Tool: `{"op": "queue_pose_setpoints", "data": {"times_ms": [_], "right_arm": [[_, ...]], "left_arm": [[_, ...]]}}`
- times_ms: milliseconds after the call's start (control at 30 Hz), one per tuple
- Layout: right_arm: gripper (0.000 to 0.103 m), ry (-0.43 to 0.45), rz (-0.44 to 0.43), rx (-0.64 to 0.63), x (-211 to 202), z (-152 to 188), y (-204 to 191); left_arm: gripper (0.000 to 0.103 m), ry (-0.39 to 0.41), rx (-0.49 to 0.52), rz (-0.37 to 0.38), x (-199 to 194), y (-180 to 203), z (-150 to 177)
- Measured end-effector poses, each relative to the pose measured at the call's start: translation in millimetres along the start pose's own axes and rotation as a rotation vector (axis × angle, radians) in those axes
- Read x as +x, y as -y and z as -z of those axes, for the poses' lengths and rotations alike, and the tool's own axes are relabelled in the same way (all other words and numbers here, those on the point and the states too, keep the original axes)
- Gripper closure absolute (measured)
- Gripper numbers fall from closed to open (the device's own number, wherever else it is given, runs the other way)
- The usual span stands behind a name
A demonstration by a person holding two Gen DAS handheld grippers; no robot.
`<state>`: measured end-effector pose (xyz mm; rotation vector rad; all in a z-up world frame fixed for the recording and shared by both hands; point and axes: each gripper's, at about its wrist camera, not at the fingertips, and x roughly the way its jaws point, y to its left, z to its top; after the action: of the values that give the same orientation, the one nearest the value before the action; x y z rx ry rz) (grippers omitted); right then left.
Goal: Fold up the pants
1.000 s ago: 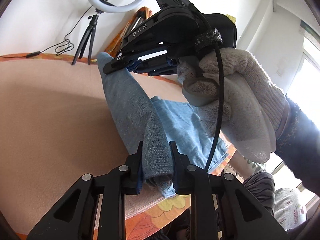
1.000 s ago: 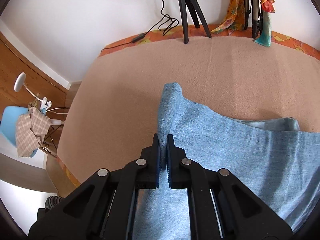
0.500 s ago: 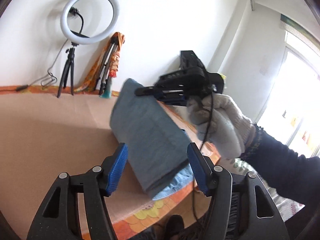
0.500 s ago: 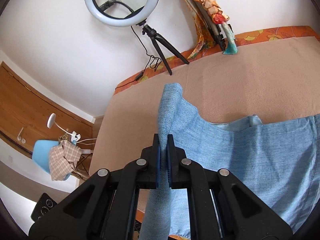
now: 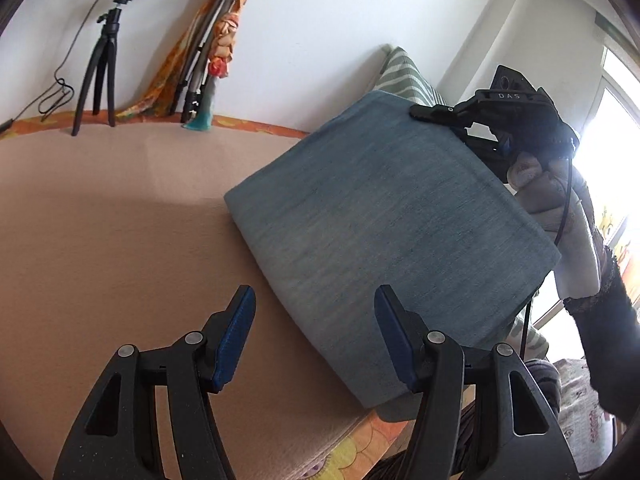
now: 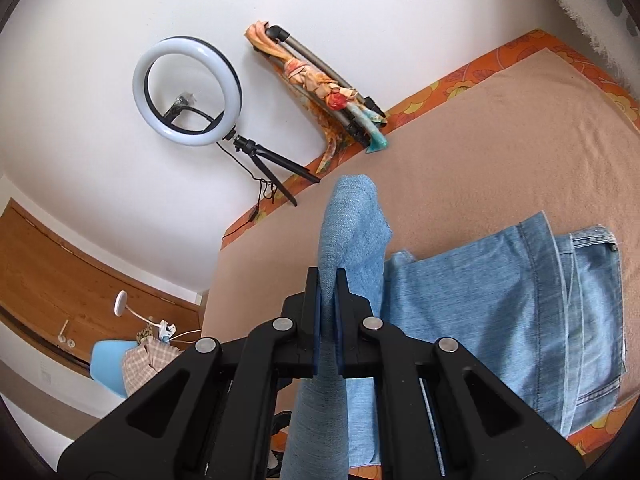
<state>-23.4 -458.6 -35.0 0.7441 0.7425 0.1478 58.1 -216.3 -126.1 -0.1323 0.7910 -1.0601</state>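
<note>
Left gripper (image 5: 314, 334): jaws spread, empty, just left of the pants (image 5: 384, 216).
Pants: lifted over the bed (image 5: 100, 240), far corner raised.
Right gripper (image 6: 329, 290): pinched on that corner, beyond the pants' right edge.

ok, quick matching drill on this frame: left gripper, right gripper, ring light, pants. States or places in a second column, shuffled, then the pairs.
Things:
1. left gripper
2. right gripper
3. ring light
4. pants

States or places:
A. on a tripod by the wall
B. open, nothing between the pads
C. lifted at one edge, the rest lying on the bed
D. shut on denim

Pairs: 1-B, 2-D, 3-A, 4-C
</note>
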Motion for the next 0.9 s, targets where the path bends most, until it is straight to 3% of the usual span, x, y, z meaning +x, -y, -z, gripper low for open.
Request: {"op": "queue_pose_setpoints", "data": {"times_ms": [267, 467, 700, 767, 867, 900], "right_arm": [[0.097, 0.026, 0.097, 0.051, -35.3, -22.4, 63.6], [0.100, 0.097, 0.160, 0.145, -55.6, -31.5, 124.7], [0.099, -0.003, 0.167, 0.088, -46.5, -1.8, 151.2], [0.092, -0.052, 0.200, 0.055, -38.0, 14.0, 151.8], [0.061, -0.101, 0.228, 0.023, -28.1, 36.7, 152.5], [0.056, -0.107, 0.234, 0.014, -26.0, 43.1, 152.7]], "left_arm": [[0.043, -0.052, 0.186, 0.030, 48.3, 61.7, 4.8], [0.043, -0.133, 0.346, 0.034, 79.8, 96.8, 23.1], [0.043, -0.200, 0.372, 0.038, 96.9, 100.6, 36.4], [0.043, -0.203, 0.365, 0.042, 96.8, 102.6, 38.8], [0.043, -0.205, 0.362, 0.044, 95.7, 103.1, 37.9], [0.043, -0.203, 0.361, 0.044, 96.4, 102.8, 36.9]]}}
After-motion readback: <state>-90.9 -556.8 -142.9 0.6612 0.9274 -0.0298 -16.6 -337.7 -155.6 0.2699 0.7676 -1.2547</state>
